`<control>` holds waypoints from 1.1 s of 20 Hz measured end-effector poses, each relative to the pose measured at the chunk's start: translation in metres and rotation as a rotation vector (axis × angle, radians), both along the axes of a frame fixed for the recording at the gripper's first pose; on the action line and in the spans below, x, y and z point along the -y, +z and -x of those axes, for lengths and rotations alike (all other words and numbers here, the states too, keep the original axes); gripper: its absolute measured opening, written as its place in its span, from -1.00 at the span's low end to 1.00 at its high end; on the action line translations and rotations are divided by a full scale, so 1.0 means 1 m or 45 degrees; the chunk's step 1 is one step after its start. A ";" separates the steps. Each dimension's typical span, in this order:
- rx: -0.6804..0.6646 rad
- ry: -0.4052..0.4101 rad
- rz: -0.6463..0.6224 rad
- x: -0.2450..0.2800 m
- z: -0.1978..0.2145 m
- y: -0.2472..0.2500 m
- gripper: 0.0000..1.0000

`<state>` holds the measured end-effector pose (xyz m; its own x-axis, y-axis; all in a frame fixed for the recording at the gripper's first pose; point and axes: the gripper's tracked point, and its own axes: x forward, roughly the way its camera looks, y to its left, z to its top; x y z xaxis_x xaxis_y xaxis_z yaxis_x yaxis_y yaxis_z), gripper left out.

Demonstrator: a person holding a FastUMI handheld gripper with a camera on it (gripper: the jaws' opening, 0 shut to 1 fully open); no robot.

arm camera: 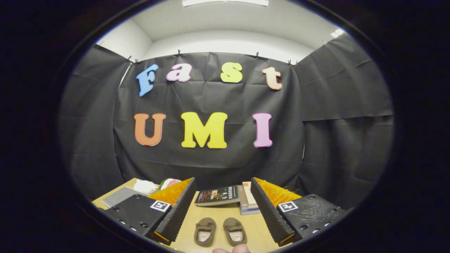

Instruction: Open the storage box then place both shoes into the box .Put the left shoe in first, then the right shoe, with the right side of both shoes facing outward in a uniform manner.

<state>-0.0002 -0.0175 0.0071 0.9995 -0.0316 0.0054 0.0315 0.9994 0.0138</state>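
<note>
Hovering above the table (pixel 218 214), the tool (pixel 222 203) has its two fingers spread wide apart, with nothing pinched between them. One finger (pixel 177 212) slants in on the left and the other finger (pixel 269 211) on the right, and a small square marker sits on the body behind each.

Both shoes lie on the wooden table in the gap between the fingers, below the fingertips and close to the tool's base. They are small brown slippers set side by side, toes pointing away toward the booth wall, their openings facing up and showing pale insoles. The left-hand shoe (pixel 205 231) sits just beside the right-hand shoe (pixel 235 230), with a narrow strip of table between them; neither touches a finger. Which one is the left shoe and which the right cannot be told from here.

Beyond the shoes, near the far edge of the table and between the fingertips, a dark-covered book (pixel 217 195) lies flat, and just to its right a small stack of books (pixel 248 200) rests beside the right finger. Past the left finger a grey flat pad (pixel 117 196) lies on the table, with a bundle of white and coloured soft items (pixel 154 185) behind it; what those are is unclear. A bit of a person's finger (pixel 232 250) shows beneath the shoes.
</note>
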 end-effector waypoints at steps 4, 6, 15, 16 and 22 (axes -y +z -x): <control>-0.005 0.038 0.001 -0.009 -0.004 -0.002 0.90; -0.019 0.095 -0.006 -0.024 -0.010 -0.007 0.90; -0.249 0.464 -0.166 -0.155 -0.045 -0.096 0.91; -0.294 0.485 -0.181 -0.167 -0.050 -0.112 0.91; -0.503 0.580 -0.227 -0.230 -0.072 -0.195 0.91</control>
